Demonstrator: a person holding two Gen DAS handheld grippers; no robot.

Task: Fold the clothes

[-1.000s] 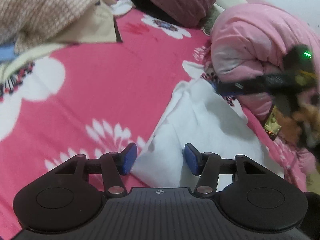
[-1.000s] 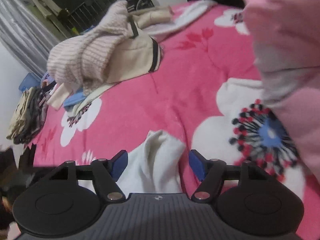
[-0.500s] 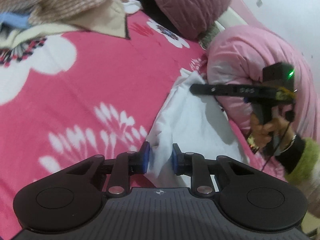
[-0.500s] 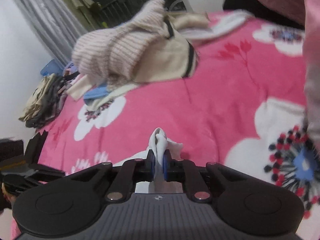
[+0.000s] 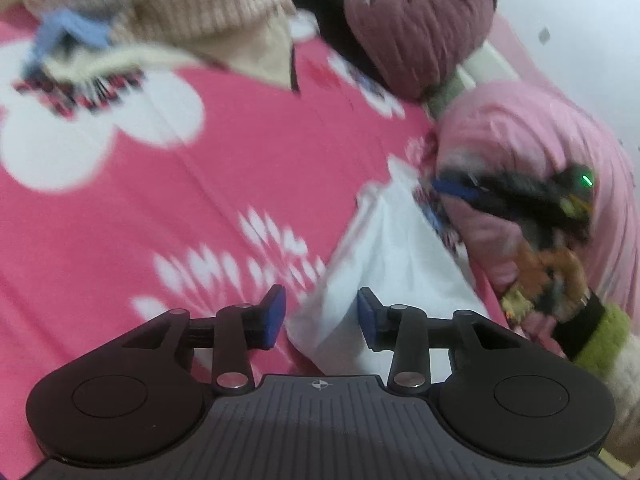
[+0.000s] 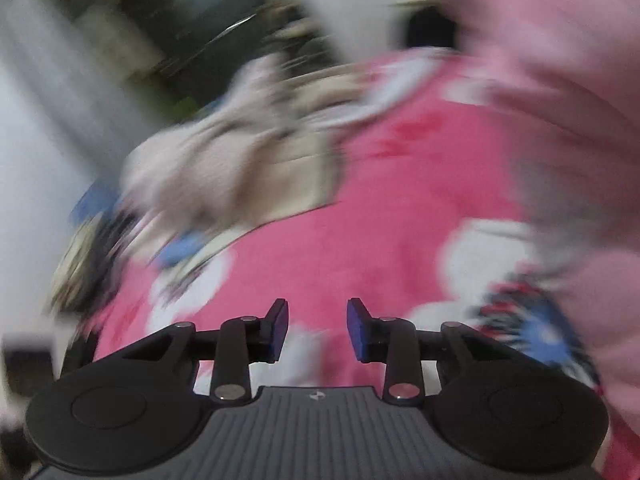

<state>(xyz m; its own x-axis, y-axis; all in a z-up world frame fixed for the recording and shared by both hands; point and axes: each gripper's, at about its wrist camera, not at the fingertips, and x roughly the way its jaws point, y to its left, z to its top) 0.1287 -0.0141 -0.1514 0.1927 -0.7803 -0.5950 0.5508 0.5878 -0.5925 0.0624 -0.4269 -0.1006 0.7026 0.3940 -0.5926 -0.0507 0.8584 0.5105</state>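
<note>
Left gripper (image 5: 320, 316): one, jaws spread apart and holding nothing; the near corner of the white garment lies between the two blue pads, whether touching them cannot be told.
Right gripper (image 6: 316, 330): one, jaws spread apart and empty, over the blanket; this view is heavily blurred.
White garment (image 5: 384, 256): one, lying flat on the bed at the right, running from the left gripper up toward the pink quilt.
Flowered blanket (image 5: 248, 168): one, bright pink with white blossoms, covering the bed under everything.
Pile of clothes (image 5: 160, 16): one heap at the far side, topped by a beige ribbed knit, with a cream piece and a scrap of blue showing.
Pink quilt (image 5: 528, 140): one, bunched up at the right edge of the bed, just beside the white garment.
Maroon padded coat (image 5: 420, 28): one, behind the quilt.
Hand (image 5: 548, 276): one seen in the left wrist view, holding the right gripper's handle, with a green cuff (image 5: 600, 340) at the wrist.
</note>
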